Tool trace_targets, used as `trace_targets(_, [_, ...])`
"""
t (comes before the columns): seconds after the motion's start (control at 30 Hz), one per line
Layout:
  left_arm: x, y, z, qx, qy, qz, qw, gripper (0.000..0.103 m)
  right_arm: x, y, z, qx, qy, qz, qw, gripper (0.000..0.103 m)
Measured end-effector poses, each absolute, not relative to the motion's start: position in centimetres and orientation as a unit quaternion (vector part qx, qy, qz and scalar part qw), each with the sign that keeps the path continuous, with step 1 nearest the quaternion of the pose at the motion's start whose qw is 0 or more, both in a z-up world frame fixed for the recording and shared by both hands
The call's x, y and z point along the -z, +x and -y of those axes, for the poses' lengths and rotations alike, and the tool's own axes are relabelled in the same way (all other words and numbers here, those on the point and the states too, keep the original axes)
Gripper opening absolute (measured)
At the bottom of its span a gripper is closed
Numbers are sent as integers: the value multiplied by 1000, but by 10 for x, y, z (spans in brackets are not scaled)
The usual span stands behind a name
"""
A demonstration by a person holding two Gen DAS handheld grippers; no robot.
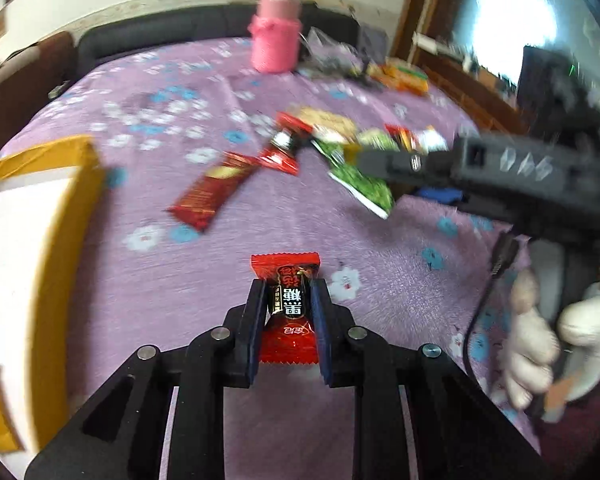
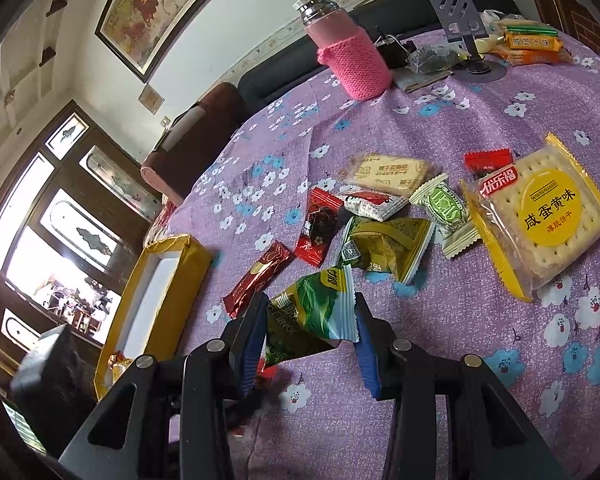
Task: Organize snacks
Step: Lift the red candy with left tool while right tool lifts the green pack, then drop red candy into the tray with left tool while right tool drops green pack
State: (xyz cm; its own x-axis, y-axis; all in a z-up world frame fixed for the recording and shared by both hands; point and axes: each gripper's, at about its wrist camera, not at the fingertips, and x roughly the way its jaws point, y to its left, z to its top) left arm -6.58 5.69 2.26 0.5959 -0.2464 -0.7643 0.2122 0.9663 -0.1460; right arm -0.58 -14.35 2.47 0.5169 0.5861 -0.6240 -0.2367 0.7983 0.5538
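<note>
My left gripper (image 1: pixel 287 292) is shut on a red brown-sugar candy (image 1: pixel 286 308), held above the purple flowered cloth. My right gripper (image 2: pixel 312 312) is shut on a green snack packet (image 2: pixel 312 312), lifted off the cloth; it also shows in the left wrist view (image 1: pixel 360 180) at the right gripper's tip. A yellow box (image 2: pixel 156 292) with a white inside lies at the left, also in the left wrist view (image 1: pixel 40 240). Loose snacks lie mid-table: a dark red bar (image 2: pixel 258 276), a red candy (image 2: pixel 318 226), an olive packet (image 2: pixel 388 248), a large cracker pack (image 2: pixel 540 220).
A pink knitted bottle (image 2: pixel 352 56) stands at the far side. A phone stand (image 2: pixel 464 28) and orange biscuit packs (image 2: pixel 532 44) sit at the far right. A dark sofa runs behind the table. The person's white-gloved hand (image 1: pixel 540 340) holds the right gripper.
</note>
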Motion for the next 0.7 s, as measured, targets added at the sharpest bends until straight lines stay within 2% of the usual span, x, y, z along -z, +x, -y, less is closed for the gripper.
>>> trace_targets(0.17, [-55,-105,-136,92,-75,-387,914,20,-24,-9,136,-251,192,-426,848,42])
trace_targets(0.37, [-68,-125,-244,0,-102,-374,922,20,-36,-32,100,-247,131,-405,870,42])
trace_targets(0.5, [-65,-116,-293,-35,-110,-385,916,20,-53,-52,50,-305,123,-412,850,41])
trace_targets(0.7, [-43,-93,-343,-47,-151,-410,898,20,-57,-60,-67,-393,95,-471,784,41])
